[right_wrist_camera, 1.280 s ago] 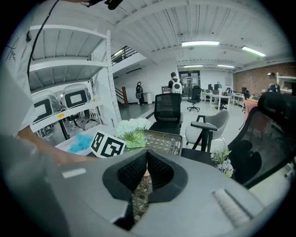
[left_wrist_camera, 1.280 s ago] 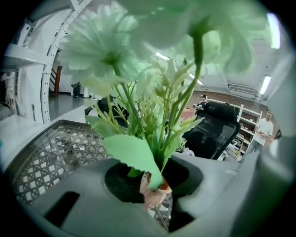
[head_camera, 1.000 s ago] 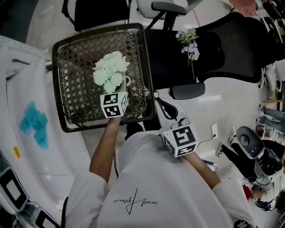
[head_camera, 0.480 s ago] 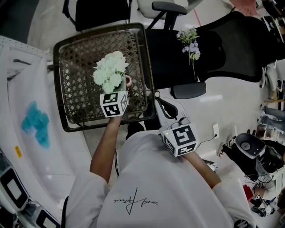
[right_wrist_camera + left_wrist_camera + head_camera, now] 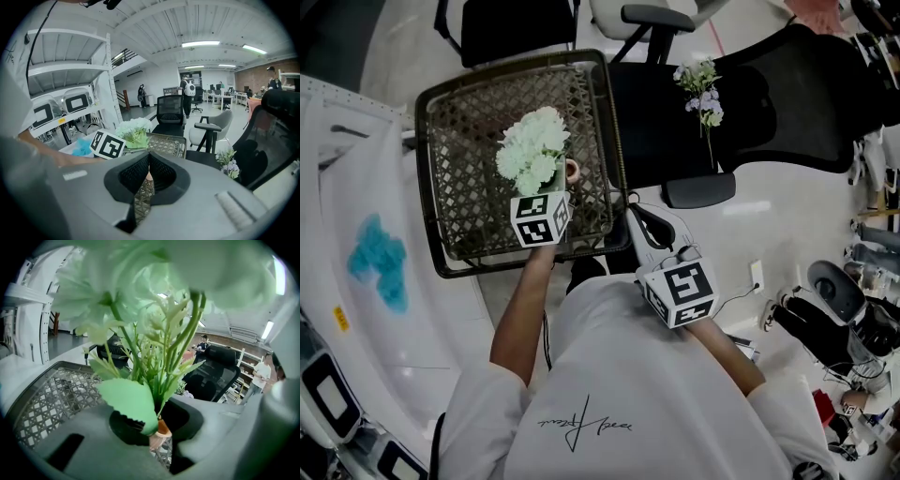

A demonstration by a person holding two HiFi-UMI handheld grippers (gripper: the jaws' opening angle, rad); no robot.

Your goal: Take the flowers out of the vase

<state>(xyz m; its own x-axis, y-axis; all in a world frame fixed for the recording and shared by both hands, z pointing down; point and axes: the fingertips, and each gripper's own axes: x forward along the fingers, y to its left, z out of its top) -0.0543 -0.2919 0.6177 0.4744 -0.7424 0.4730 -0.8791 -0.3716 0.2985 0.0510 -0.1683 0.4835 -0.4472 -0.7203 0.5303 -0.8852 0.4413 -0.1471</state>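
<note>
A bunch of pale green-white flowers [image 5: 534, 150] stands in a small pinkish vase [image 5: 572, 171] inside a dark woven basket [image 5: 614, 141]. My left gripper [image 5: 555, 183] reaches in from the near side and is shut on the stems just above the vase. In the left gripper view the stems [image 5: 154, 366] and a broad leaf rise from between the jaws, and the vase rim [image 5: 159, 439] shows right below. My right gripper [image 5: 636, 214] hangs by the basket's near right corner. Its jaws are shut with nothing in them [image 5: 148, 161].
The basket sits on a white table [image 5: 422, 309] with a blue flower bunch [image 5: 373, 261] to its left. A sprig of purple and white flowers [image 5: 701, 89] lies on a black office chair [image 5: 787, 103] to the right. More chairs and shelving stand beyond.
</note>
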